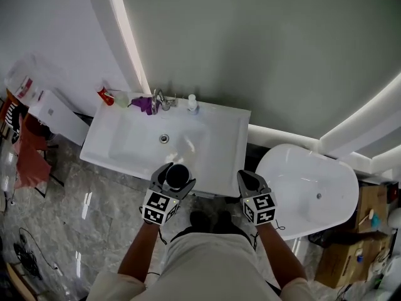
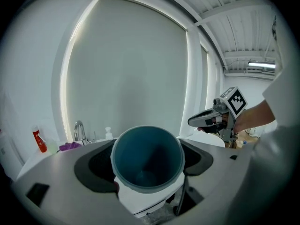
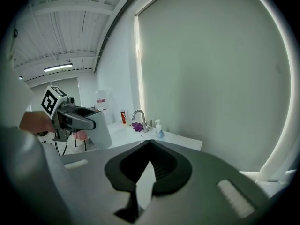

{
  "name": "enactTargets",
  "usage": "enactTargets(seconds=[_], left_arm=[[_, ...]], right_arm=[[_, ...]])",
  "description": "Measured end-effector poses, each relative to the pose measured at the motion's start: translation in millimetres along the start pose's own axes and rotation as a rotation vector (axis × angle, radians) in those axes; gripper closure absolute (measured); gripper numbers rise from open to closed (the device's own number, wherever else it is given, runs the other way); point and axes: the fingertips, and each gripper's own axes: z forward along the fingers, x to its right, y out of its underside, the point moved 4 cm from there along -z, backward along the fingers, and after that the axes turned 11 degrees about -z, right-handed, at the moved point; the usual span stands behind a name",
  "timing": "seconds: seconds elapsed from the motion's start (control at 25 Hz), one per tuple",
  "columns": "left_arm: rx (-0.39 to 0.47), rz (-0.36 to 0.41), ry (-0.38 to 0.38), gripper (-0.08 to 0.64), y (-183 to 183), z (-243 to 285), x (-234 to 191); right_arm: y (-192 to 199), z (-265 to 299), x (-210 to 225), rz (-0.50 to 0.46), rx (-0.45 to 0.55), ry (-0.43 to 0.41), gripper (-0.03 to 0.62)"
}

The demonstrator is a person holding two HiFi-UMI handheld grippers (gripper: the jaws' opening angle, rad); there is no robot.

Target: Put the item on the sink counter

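Standing at the white sink counter (image 1: 219,143), a person holds 1 gripper in each hand, both pointing toward the wall. The left gripper (image 1: 177,178) has its 2 jaws spread wide around a cup (image 2: 147,159) and pressing on its sides. The cup is white outside and dark blue inside, with its open mouth facing the left gripper's camera. In the head view the cup sits over the front edge of the counter, just in front of the basin; whether it touches the counter cannot be told. The right gripper (image 3: 150,143) is beside it, further right along the same front edge. Its 2 jaws are pressed together at the tips with nothing between them.

At the back of the counter a chrome faucet (image 1: 159,99) stands behind the basin. A purple cloth (image 1: 143,104) lies just to its left, and a red-capped bottle (image 1: 105,96) lies further left at the corner. A small pump bottle (image 1: 192,103) stands just right of the faucet. A drain (image 1: 164,138) shows in the middle of the basin.

To the right of the counter is a white oval tub (image 1: 313,193), and cardboard boxes (image 1: 351,256) sit on the floor beyond it
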Motion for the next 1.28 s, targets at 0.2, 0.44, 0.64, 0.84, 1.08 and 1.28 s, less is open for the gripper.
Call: enactTargets(seconds=[0.2, 0.44, 0.64, 0.84, 1.08, 1.28], left_arm=[[-0.024, -0.002, 0.005, 0.172, -2, 26, -2], [-0.044, 0.004, -0.009, 0.172, -10, 62, -3], [-0.056, 0.01, -0.019, 0.172, -17, 97, 2], [-0.067, 0.016, -0.015, 0.17, -24, 139, 5], [-0.08, 0.019, -0.002, 0.17, -26, 196, 7], [-0.102, 0.025, 0.014, 0.171, -18, 242, 6]], right_arm=[[7, 6, 18, 0.011, -0.019, 0.004, 0.581], [19, 21, 50, 0.024, -0.043, -0.011, 0.581], [29, 38, 71, 0.031, -0.056, -0.053, 0.581], [43, 58, 93, 0.053, -0.079, -0.088, 0.581], [61, 79, 115, 0.081, -0.104, -0.119, 0.581], [75, 94, 129, 0.1, -0.123, -0.141, 0.581]])
